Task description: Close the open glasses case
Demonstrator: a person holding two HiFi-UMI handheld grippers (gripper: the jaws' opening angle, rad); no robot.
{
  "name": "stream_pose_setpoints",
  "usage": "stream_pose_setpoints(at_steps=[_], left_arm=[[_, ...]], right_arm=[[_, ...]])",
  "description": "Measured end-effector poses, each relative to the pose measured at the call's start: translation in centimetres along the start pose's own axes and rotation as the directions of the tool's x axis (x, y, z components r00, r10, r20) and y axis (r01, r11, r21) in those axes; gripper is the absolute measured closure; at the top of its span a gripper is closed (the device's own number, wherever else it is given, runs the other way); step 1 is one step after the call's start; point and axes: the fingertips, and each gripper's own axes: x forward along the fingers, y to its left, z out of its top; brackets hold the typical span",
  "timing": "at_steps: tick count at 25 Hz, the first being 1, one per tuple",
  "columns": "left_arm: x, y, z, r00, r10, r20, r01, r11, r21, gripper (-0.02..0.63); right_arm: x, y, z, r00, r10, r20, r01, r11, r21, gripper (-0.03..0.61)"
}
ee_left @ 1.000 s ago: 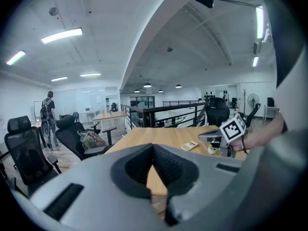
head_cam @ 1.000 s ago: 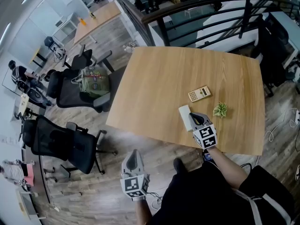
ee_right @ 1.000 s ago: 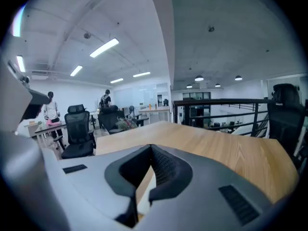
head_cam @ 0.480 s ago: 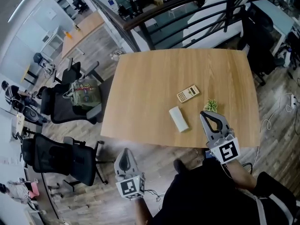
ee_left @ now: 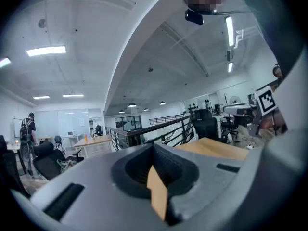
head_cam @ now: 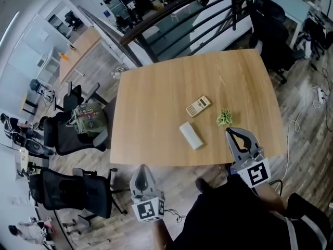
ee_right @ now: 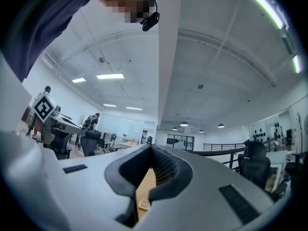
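The white glasses case (head_cam: pixel 190 135) lies flat on the wooden table (head_cam: pixel 156 98), near its front edge, and looks like one closed oblong. My right gripper (head_cam: pixel 229 133) hovers to the right of the case, over the front right part of the table, apart from it. Its jaws are shut with nothing held. My left gripper (head_cam: pixel 141 170) hangs off the table's front edge, over the floor, with its jaws together and empty. The left gripper view has that gripper (ee_left: pixel 154 148) pointing roughly level across the room. The right gripper (ee_right: pixel 151 149) in its own view points slightly upward.
A beige calculator (head_cam: pixel 198 106) and a small green plant (head_cam: pixel 225 117) lie behind the case. Black office chairs (head_cam: pixel 73 197) stand on the floor to the left. A dark railing (head_cam: pixel 182 14) runs behind the table. A cable (head_cam: pixel 296 124) lies on the floor at right.
My right gripper has lifted away from the case and drawn back to the right, near the table's front edge. The left gripper has risen a little. The case stays put.
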Motion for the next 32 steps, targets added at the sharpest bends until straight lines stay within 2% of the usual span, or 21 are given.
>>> stream_pose_setpoints(at_steps=[6,10,17,22,32], left_arm=[[-0.3,-0.2,0.8,0.999,0.000,0.033,0.001,1.000,-0.022,0.615],[-0.6,-0.6,1.3,0.998,-0.004,0.063,0.005,1.000,-0.018,0.615],[-0.8,-1.5,1.7,0.997,-0.037,0.072,0.033,0.998,0.056,0.615],[-0.9,-1.7,1.5,0.996,-0.041,0.076,0.037,0.998,0.051,0.615],[-0.4,-2.8,1.0,0.996,-0.070,0.049,0.067,0.996,0.066,0.615]], right_arm=[[0.0,0.1,-0.2,1.000,0.004,-0.007,-0.004,1.000,0.012,0.565],[0.3,0.6,0.0,1.000,0.024,-0.013,-0.024,1.000,-0.013,0.565],[0.8,0.5,-0.1,0.999,0.026,-0.028,-0.026,1.000,-0.011,0.565],[0.6,0.2,-0.9,0.998,0.017,-0.060,-0.016,1.000,0.010,0.565],[-0.3,-2.7,-1.2,0.998,-0.017,-0.055,0.018,1.000,0.020,0.565]])
